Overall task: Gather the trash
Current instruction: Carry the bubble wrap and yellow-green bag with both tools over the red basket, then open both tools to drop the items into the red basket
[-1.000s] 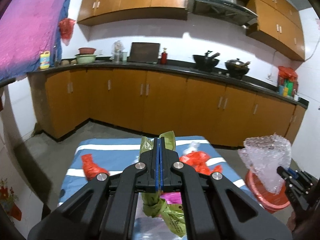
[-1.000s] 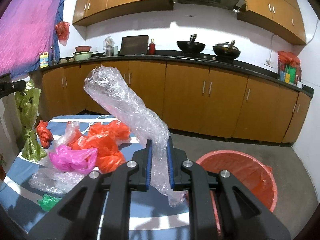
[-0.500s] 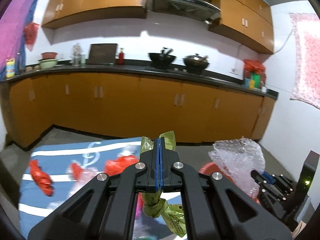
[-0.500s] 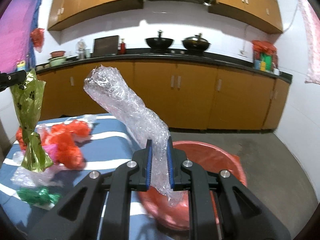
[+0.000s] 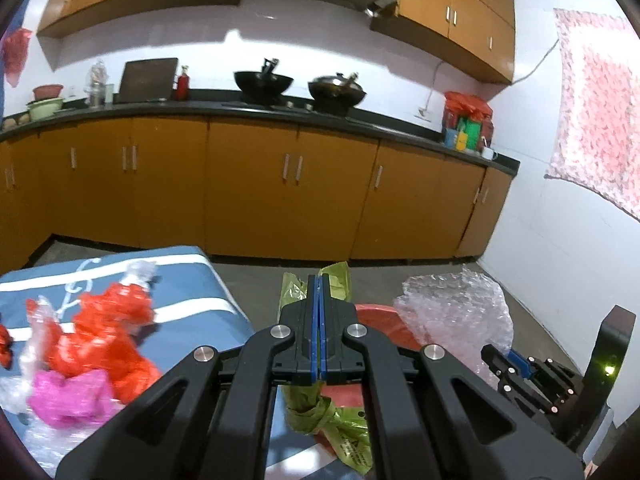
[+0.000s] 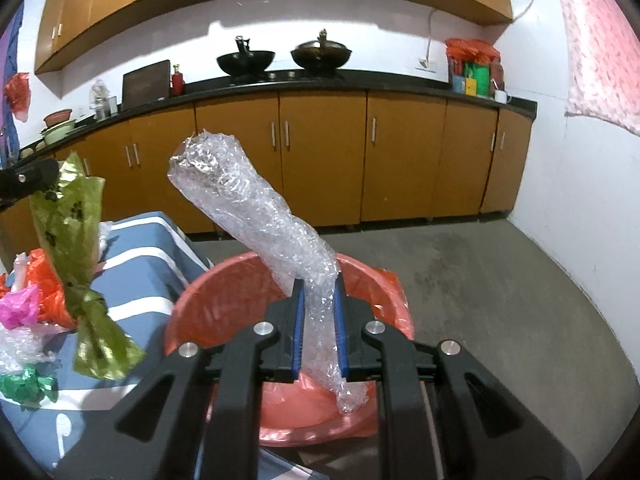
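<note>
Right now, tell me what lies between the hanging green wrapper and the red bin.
In the right wrist view, only the corner of the blue striped cloth lies between the green wrapper and the red bin; no loose trash sits on that stretch.

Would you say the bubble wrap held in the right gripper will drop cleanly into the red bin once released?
Probably light: the bubble wrap stands up from the right gripper unsupported. Fairly springy, holding its rolled shape. It may catch on the red bin rim rather than sink.
</note>
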A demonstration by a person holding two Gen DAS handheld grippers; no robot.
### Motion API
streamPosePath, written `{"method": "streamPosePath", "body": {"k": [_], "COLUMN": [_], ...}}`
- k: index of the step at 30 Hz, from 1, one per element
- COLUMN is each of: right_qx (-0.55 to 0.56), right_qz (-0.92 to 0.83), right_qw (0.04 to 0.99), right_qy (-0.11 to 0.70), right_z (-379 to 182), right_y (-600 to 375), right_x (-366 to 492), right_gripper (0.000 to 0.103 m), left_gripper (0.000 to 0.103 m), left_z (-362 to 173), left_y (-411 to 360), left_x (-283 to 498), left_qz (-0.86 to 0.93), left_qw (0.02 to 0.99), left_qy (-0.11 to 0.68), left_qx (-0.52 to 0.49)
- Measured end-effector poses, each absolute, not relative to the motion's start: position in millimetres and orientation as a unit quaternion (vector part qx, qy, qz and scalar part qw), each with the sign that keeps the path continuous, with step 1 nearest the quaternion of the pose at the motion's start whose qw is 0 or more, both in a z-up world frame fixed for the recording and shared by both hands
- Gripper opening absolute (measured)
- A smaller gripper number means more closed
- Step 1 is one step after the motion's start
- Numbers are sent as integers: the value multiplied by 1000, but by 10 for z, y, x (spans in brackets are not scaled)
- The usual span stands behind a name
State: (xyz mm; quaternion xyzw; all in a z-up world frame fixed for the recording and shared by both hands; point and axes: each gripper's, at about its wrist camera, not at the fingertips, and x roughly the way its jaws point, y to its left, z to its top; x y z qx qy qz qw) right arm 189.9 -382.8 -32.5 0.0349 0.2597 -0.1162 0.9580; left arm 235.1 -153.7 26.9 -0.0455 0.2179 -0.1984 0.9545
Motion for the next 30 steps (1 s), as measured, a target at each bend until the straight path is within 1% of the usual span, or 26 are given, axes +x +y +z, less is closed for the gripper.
{"method": "streamPosePath", "body": {"k": [14, 15, 17, 19, 20, 21, 22, 24, 25, 26, 30], "right_qx": [85, 88, 92, 96, 97, 98, 99, 99, 100, 101, 102], "right_qz": [-117, -115, -112, -109, -109, -110, -110, -113, -115, -117, -123], "right_qw": [948, 948, 948, 949, 949, 950, 950, 950, 950, 950, 950], "right_qy": [283, 284, 284, 280, 279, 276, 274, 272, 272, 272, 270], "right_z": [-633, -646, -672, -684, -689, -692, -694, -695, -697, -696, -667], "right_y": [-4162, -4170, -4194, -4221, -4227, -4236, -4244, -4265, -4273, -4282, -4293], "right_x": [2221, 2226, 2235, 2224, 2213, 2194, 2184, 2155, 2138, 2115, 2048], "right_gripper": [15, 18, 18, 26, 33, 39, 39, 39, 39, 39, 40], "left_gripper": [0, 0, 0, 0, 2, 4, 5, 16, 26, 34, 35], "left_z": [-108, -139, -190, -232, -257, -281, -297, -329, -338, -337, -305], "left_y": [-2154, -2181, -2218, -2231, -2226, -2219, -2214, -2189, -2174, -2156, -2090], "left_x": [2738, 2755, 2797, 2812, 2819, 2825, 2831, 2835, 2835, 2819, 2787], "left_qz": [-229, -232, -237, -238, -239, -240, -241, -240, -238, -236, -231], "left_qw": [940, 938, 934, 932, 931, 929, 928, 926, 926, 927, 929], "left_qy": [253, 256, 265, 271, 276, 281, 284, 290, 292, 290, 289], "left_qx": [-21, -21, -20, -20, -21, -23, -24, -27, -28, -31, -29]}}
